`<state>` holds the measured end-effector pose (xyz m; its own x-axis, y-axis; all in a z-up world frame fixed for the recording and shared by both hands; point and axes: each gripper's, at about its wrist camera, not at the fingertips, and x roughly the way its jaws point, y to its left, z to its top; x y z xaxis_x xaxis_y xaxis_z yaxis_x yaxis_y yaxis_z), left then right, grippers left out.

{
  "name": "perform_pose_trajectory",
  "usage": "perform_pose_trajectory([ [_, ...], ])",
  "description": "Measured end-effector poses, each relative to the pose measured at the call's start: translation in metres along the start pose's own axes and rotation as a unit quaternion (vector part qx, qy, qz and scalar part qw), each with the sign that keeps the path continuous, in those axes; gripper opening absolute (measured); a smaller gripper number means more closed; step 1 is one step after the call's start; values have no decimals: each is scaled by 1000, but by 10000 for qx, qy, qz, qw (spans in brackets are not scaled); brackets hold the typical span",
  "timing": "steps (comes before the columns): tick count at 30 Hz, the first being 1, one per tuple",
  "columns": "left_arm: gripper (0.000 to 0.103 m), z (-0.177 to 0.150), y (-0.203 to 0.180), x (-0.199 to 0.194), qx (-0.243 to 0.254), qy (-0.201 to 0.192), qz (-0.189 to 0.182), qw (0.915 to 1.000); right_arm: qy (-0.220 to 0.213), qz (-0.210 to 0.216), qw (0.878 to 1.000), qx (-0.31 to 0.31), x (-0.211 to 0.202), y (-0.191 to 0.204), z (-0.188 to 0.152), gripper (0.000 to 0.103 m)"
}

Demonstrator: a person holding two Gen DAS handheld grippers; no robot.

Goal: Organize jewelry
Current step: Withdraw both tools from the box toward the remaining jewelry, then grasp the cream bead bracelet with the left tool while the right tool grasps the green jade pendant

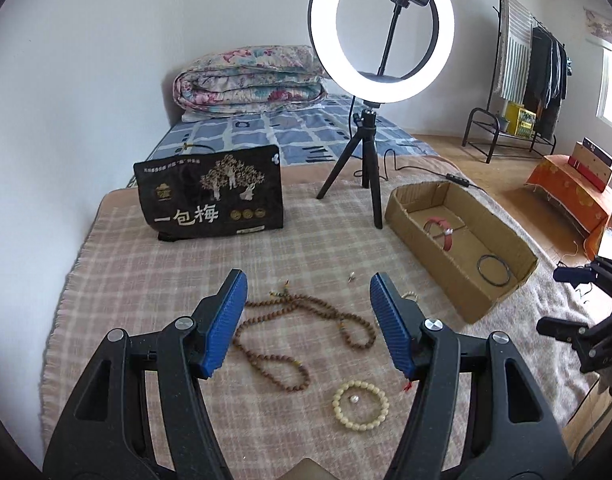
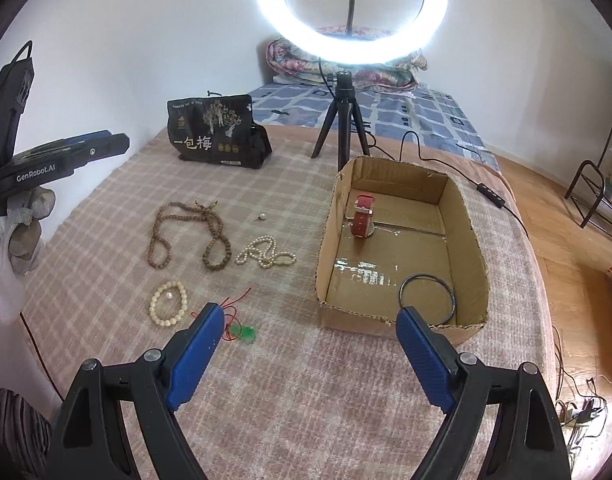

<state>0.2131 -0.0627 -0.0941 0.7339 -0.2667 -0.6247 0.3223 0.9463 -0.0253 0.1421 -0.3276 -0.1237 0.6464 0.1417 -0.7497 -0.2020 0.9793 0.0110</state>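
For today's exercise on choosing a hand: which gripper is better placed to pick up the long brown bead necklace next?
Left. The open left gripper already frames the brown bead necklace, while the open right gripper faces bare blanket beside the cardboard box.

This is a bedroom in a home. A folded quilt (image 1: 247,78) lies on a bed (image 1: 306,130) by the white wall, clothes hang on a rack (image 1: 534,68) near what seems a window, and the floor (image 1: 502,184) is wooden.
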Motion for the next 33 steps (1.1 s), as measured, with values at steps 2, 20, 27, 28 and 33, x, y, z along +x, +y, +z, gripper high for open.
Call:
perform_pose_trajectory([
  [2,68,-15,5,-3,30,71,28,10000,41,49,10000,0,4,4,-3,89],
  [20,73,-114,0,26,-182,1126,-294,9930,640,322,9970,-281,64,44,-34,82],
  [27,57,-120,-3,47,-454,1372,-492,9883,851,309,9958,-137,94,56,-41,74],
  [28,56,-120,-3,50,-498,1391,-494,9878,877,290,9957,-97,98,56,-42,72],
  [33,51,-122,0,63,-714,1515,-556,9843,949,206,9950,237,112,54,-43,64],
])
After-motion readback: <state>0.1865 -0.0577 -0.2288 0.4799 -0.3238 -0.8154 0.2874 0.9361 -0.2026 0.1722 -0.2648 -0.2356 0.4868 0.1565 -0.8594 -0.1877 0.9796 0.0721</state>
